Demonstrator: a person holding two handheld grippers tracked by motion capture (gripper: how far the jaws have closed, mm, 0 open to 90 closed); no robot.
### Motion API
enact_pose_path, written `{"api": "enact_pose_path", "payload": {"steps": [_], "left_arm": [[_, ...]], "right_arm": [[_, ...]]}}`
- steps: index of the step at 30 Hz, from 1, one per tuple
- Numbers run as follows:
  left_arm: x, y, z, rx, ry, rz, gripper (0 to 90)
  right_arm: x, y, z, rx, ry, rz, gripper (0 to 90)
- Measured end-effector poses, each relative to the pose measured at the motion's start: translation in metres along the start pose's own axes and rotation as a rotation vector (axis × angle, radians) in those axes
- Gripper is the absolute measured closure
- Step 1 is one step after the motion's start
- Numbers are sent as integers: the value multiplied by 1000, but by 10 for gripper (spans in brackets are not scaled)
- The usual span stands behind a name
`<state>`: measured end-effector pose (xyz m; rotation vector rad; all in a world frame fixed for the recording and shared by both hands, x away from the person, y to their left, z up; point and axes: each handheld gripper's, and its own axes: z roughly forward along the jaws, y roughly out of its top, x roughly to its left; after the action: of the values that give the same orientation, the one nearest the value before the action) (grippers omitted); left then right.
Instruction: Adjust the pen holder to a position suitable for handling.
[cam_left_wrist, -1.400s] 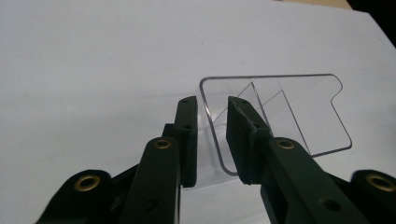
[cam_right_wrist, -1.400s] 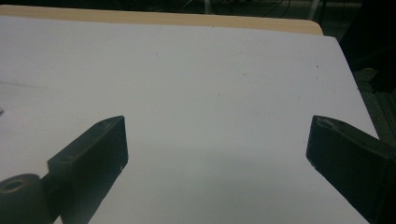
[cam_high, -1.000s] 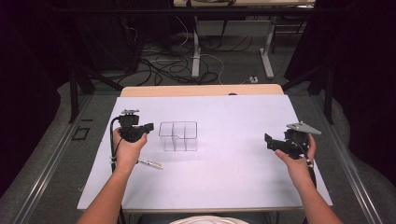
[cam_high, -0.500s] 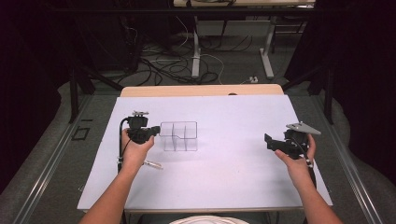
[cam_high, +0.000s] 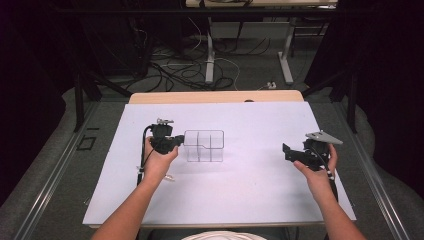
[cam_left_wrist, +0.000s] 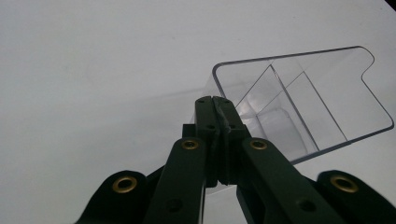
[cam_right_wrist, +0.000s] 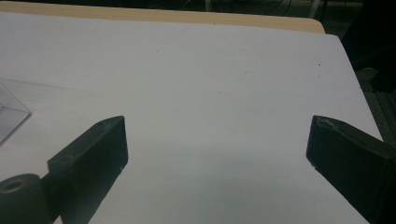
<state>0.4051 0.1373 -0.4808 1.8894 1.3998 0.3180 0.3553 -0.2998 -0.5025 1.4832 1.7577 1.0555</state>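
A clear plastic divided box (cam_high: 204, 146) stands on the white table sheet (cam_high: 250, 190), left of centre. My left gripper (cam_high: 181, 141) is at the box's left side. In the left gripper view its jaws are shut together (cam_left_wrist: 215, 100), tips against the near wall of the box (cam_left_wrist: 303, 102); nothing is clearly held between them. My right gripper (cam_high: 286, 150) hovers over the right part of the sheet, well apart from the box. Its jaws stand wide open (cam_right_wrist: 218, 130) with only bare sheet between them. A corner of the box (cam_right_wrist: 9, 112) shows at the left edge of the right gripper view.
A small silvery thing (cam_high: 170, 177) lies on the sheet by the left hand. The wooden table edge (cam_high: 215, 96) runs along the back. Dark floor with cables (cam_high: 200, 75) and table legs lies beyond.
My left hand moved right until its shut jaws met the box, and the box has shifted a little to the right. The right hand stayed still.
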Motion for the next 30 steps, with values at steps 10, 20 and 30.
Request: {"api": "enact_pose_path", "payload": {"steps": [10, 20, 30], "left_arm": [[-12, 0, 3, 3, -33, 27, 900], [-13, 0, 5, 2, -48, 33, 900], [-7, 0, 0, -15, -50, 37, 896]], "right_arm": [[1, 0, 0, 6, 7, 1, 52], [2, -1, 2, -2, 5, -10, 52], [2, 0, 1, 1, 17, -7, 52]]}}
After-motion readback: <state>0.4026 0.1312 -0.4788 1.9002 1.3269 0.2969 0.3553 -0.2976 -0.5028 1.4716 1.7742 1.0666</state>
